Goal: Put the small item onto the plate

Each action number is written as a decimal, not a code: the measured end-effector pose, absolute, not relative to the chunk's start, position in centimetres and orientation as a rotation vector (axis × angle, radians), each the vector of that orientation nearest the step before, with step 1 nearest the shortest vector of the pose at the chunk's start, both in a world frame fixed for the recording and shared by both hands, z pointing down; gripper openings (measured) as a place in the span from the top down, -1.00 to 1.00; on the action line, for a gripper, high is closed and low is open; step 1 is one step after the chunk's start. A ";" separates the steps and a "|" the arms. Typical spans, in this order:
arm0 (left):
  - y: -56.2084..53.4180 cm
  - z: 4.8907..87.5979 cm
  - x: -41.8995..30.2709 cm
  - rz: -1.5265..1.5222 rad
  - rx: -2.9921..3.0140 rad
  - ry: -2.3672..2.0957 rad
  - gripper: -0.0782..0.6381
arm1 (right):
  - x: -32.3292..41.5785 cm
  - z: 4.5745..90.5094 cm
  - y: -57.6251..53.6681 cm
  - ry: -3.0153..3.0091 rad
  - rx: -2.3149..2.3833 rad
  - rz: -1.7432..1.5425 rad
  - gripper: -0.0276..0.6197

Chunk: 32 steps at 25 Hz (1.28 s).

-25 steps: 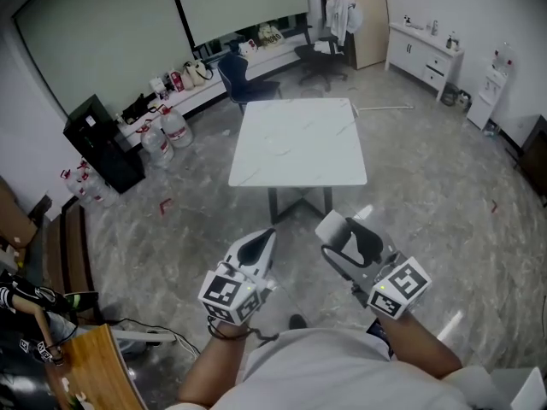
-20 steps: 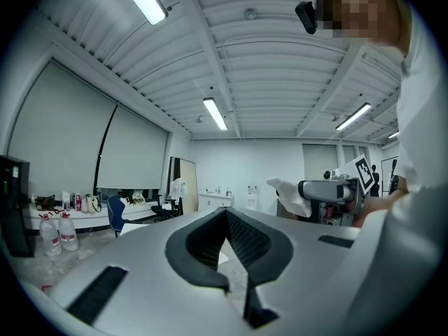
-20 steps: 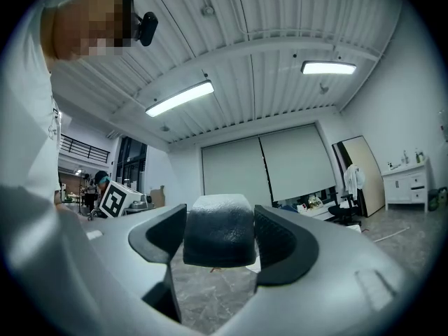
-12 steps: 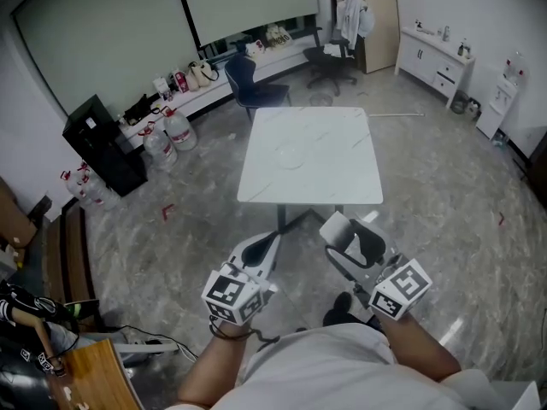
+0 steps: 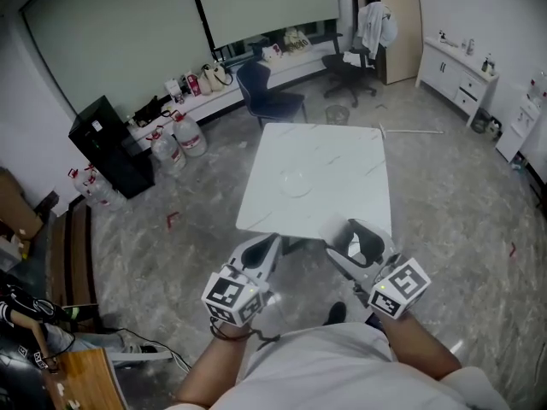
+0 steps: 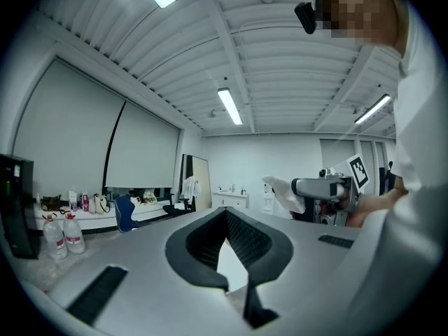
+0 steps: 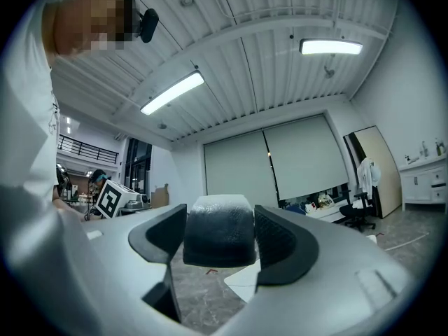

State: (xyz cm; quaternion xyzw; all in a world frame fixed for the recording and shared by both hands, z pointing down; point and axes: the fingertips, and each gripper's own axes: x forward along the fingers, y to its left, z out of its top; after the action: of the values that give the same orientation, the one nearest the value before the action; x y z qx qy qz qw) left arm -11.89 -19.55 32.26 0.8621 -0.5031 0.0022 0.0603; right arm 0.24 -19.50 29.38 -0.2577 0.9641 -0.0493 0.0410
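A white square table (image 5: 342,169) stands ahead of me on the grey floor. A clear, round plate (image 5: 297,183) lies on it, left of the middle. My right gripper (image 5: 359,237) is held short of the table's near edge, shut on the small item (image 7: 218,243), a dark block with a pale top wedged between both jaws (image 7: 218,215). My left gripper (image 5: 265,246) hovers beside it, also short of the near edge. In the left gripper view its jaws (image 6: 225,213) meet at the tips with nothing between them.
A blue chair (image 5: 269,92) stands behind the table, and an office chair draped in white cloth (image 5: 367,41) stands further back. Water bottles (image 5: 190,135) and a black cabinet (image 5: 111,143) line the left wall. White cupboards (image 5: 466,79) are at the right, a wooden desk (image 5: 85,383) at the bottom left.
The table has come closer and lower in the head view, and the clear plate on it now shows. Both grippers keep the same pose, the right still holding the item.
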 end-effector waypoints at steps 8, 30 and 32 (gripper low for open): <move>-30.3 33.2 -9.8 0.001 2.526 -1.647 0.77 | 2.1 29.4 -30.9 3.021 -0.628 -0.134 0.00; -55.1 42.5 -19.9 0.040 2.401 -1.559 0.77 | -10.1 41.1 -54.8 3.184 -0.623 -0.336 0.01; -57.8 43.8 -21.5 0.051 2.394 -1.531 0.77 | -11.9 43.2 -57.4 3.205 -0.644 -0.377 0.01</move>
State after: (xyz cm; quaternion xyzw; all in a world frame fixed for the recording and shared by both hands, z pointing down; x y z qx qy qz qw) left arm -21.49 -57.76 43.76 0.8329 -0.5326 0.0178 0.1493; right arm -11.88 -57.44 43.21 -0.1952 0.9712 -0.1143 -0.0743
